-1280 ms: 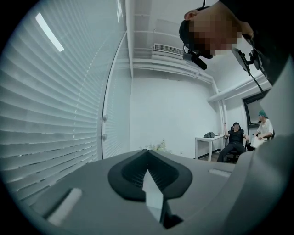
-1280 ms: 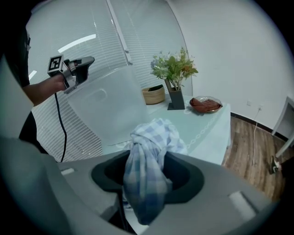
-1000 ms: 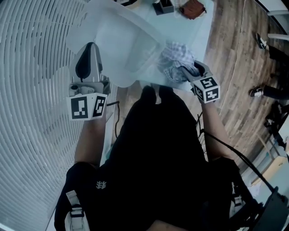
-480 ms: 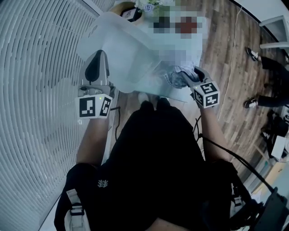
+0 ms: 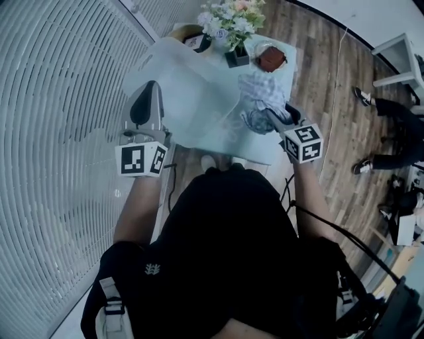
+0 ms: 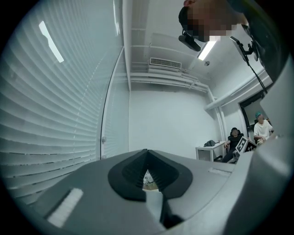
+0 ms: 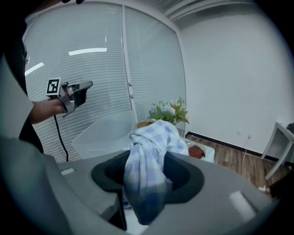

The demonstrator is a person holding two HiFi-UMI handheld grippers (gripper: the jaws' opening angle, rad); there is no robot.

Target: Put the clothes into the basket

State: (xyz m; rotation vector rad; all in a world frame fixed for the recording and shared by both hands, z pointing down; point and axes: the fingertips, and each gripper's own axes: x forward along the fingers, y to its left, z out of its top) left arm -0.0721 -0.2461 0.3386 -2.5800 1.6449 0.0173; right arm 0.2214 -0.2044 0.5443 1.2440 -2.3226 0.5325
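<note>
A blue-and-white checked cloth (image 5: 260,93) hangs bunched over the pale table's (image 5: 286,73) right side. My right gripper (image 5: 277,118) is shut on the cloth, whose folds (image 7: 148,156) drape out between the jaws. A translucent plastic basket (image 5: 179,79) stands on the table to the left of the cloth; in the right gripper view the basket (image 7: 103,131) is left of the held cloth. My left gripper (image 5: 148,91) hovers by the basket's left side, held near the window blinds. In its own view the left gripper (image 6: 147,172) is shut with nothing between its pads.
A vase of flowers (image 5: 232,20) and a brown object (image 5: 268,58) sit at the table's far end. Window blinds (image 5: 59,132) run along the left. On the wooden floor to the right are a seated person's legs (image 5: 391,142) and a white side table (image 5: 401,56).
The head view has pulled back, so the flowers and the whole table show. The right gripper keeps hold of the checked cloth. The left gripper stays beside the basket.
</note>
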